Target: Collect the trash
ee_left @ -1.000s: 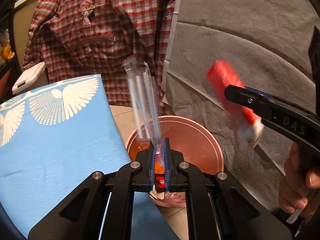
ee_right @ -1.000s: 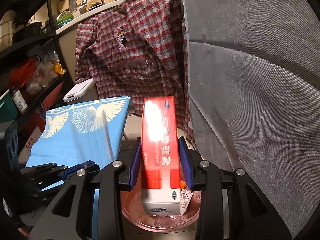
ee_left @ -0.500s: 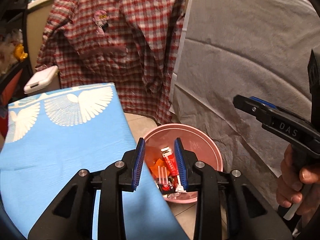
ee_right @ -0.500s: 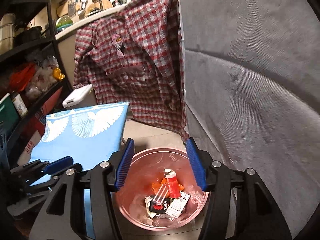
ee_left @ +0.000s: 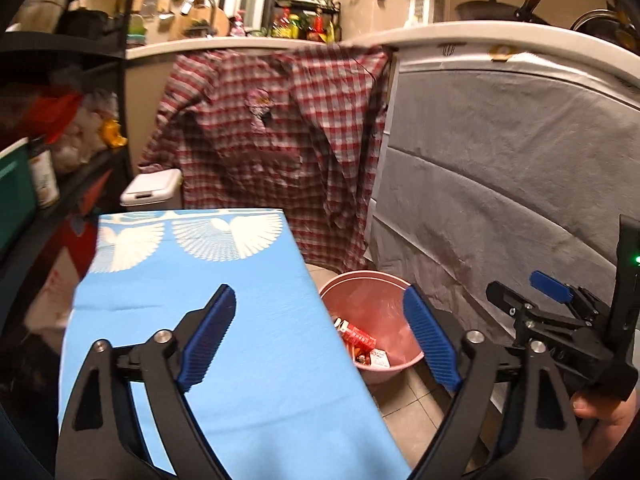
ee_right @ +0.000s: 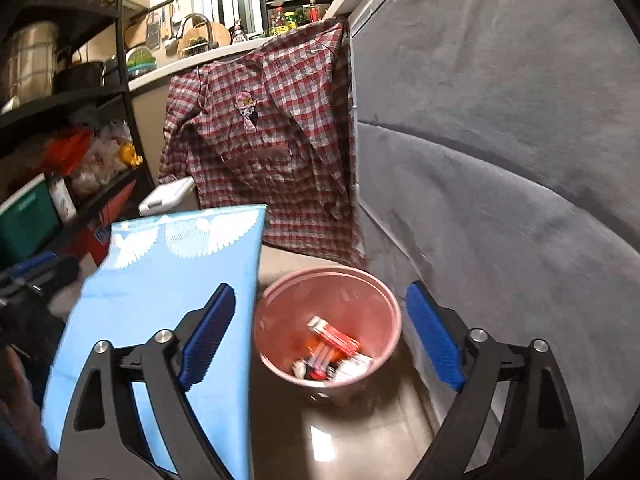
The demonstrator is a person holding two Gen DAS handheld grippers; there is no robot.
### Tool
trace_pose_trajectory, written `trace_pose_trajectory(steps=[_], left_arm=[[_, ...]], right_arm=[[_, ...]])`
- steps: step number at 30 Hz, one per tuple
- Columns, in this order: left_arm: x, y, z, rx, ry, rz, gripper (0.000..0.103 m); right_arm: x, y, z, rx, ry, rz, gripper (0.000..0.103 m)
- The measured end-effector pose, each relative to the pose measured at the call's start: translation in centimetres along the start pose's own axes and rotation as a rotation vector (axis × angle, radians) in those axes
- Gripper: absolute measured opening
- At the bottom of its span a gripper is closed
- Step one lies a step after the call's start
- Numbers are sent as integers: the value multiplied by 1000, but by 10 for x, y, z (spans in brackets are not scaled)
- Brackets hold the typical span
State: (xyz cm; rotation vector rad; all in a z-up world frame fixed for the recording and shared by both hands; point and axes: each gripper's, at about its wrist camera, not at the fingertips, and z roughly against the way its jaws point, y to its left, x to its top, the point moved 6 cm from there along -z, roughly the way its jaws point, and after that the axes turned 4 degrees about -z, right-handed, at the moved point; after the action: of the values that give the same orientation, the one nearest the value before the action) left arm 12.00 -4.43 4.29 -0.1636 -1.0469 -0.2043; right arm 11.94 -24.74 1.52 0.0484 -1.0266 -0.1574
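both tongs, left (ee_left: pixel 318 338) and right (ee_right: pixel 320 336), gape wide, holding nothing; trash (ee_right: pixel 334 354) lies in the pink bin (ee_right: pixel 384 300) beside the blue board's (ee_right: pixel 160 280) edge.

From the left wrist view the blue-covered worktop (ee_left: pixel 224 320) hides the near left side of the pink bin (ee_left: pixel 372 280). The litter inside (ee_right: pixel 332 354) is smeared in the right wrist view, its labels unreadable. The right gripper (ee_left: pixel 532 296) runs off the frame's right edge.

Home kitchen; spice rack (ee_left: pixel 306 20); hanging pans (ee_left: pixel 496 8)
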Motion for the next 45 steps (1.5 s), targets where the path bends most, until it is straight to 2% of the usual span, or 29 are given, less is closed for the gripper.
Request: trace_pose_trajectory(steps=[6, 10, 15, 19, 29, 45], left_arm=[[-34, -4, 32, 38, -23, 49, 91], [-58, -16, 27, 36, 16, 64, 92], [-78, -22, 14, 68, 64, 77, 92], [-79, -22, 9, 95, 62, 81, 92], [-83, -25, 2, 108, 79, 78, 92], [-86, -33, -1, 89, 91, 58, 92]], right_arm=[[-12, 1, 45, -47, -57, 33, 97], [-22, -1, 59, -51, -64, 48, 98], [-33, -7, 59, -64, -44, 64, 98], [-37, -15, 55, -75, -32, 54, 98], [-42, -16, 44, -89, -10, 79, 98], [-42, -24, 42, -105, -4, 74, 98]])
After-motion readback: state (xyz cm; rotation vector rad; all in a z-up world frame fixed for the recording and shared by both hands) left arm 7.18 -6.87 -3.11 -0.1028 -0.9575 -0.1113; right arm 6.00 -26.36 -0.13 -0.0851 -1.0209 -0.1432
